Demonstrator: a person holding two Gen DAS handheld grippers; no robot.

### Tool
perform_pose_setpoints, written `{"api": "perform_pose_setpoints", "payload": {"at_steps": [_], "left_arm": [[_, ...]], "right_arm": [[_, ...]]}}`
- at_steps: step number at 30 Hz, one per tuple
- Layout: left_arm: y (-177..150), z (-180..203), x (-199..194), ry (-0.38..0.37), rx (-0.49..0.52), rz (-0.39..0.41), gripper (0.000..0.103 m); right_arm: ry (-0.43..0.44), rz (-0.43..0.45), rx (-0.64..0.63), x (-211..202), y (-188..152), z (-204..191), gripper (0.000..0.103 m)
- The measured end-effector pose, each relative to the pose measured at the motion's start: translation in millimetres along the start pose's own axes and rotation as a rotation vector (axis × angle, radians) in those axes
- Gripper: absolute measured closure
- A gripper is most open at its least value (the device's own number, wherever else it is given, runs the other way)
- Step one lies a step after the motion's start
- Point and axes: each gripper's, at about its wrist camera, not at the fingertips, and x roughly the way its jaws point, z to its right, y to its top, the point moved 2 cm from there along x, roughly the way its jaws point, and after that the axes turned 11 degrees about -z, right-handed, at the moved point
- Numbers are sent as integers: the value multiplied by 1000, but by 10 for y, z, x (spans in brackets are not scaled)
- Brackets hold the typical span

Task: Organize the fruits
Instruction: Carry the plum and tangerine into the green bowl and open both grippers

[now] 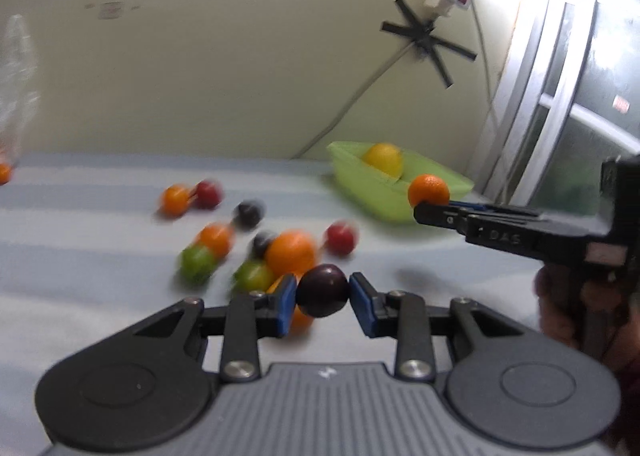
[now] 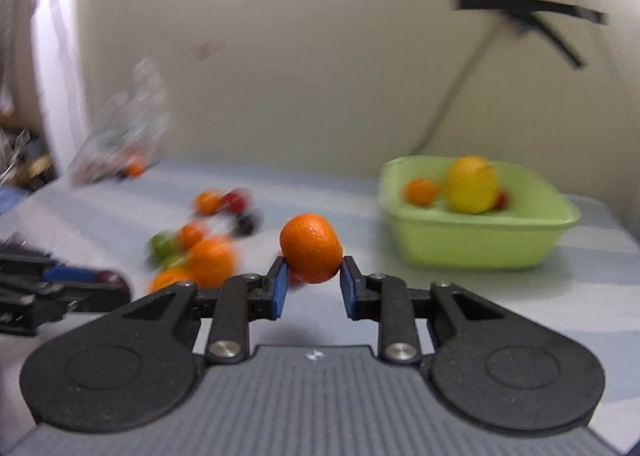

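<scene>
The left gripper (image 1: pixel 323 293) angles slightly down over the striped table (image 1: pixel 100 296), clamped on a dark plum (image 1: pixel 322 290). The right gripper (image 2: pixel 311 276), right of it and near the green tub (image 2: pixel 480 244), pinches a small orange (image 2: pixel 311 248). The loose fruit pile (image 1: pixel 256 240) beyond is motion-blurred; the holder's hand (image 1: pixel 560 308) is cut off.

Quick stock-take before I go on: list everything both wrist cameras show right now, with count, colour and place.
plum: one, dark purple, in left claw
mandarin: one, orange, in right claw
bin: one, light green, far right on the table
lemon: one, yellow, in the bin, beside a small orange fruit; something red behind, blurred
loose fruit: about ten, orange, green, red, dark, clustered mid-table
table: one, pale blue stripes
plastic bag: one, clear, far left by the wall
cable: one, taped to wall with black strips
left claw: shut on the plum
right claw: shut on the mandarin
hand: one, holding the right claw's grip
</scene>
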Motion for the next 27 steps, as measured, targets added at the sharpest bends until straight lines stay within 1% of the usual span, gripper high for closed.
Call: {"api": "perform_pose_setpoints", "payload": {"at_steps": [2, 5, 7, 9, 12, 14, 17, 19, 21, 23, 24, 27], "left_arm": [[269, 120, 133, -45, 10, 9, 74], [646, 347, 425, -84, 35, 17, 74], [846, 479, 655, -114, 37, 2, 73], [1026, 600, 917, -140, 43, -19, 73], [1175, 710, 1275, -144, 42, -52, 73], [1205, 741, 1473, -139, 32, -76, 73], [1198, 784, 1665, -125, 33, -103, 73], [1166, 807, 1719, -109, 33, -111, 72], [1161, 818, 1727, -102, 30, -106, 70], [1180, 806, 1687, -108, 19, -102, 63], [1188, 785, 1628, -103, 12, -93, 60], [1184, 708, 1260, -108, 12, -24, 60]], "right_arm": [[-69, 43, 37, 15, 102, 219, 73], [-185, 102, 83, 63, 209, 528, 73], [-228, 125, 131, 83, 200, 688, 73], [-226, 119, 186, 115, 168, 819, 73], [-246, 107, 173, 163, 144, 867, 73], [-246, 91, 172, 208, 118, 888, 72], [-240, 89, 153, 234, 93, 881, 71], [-249, 91, 139, 235, 81, 867, 70], [-263, 94, 142, 223, 80, 899, 66], [-259, 102, 162, 194, 60, 933, 59], [-254, 110, 173, 174, 49, 948, 57], [-259, 134, 178, 134, 34, 962, 56]]}}
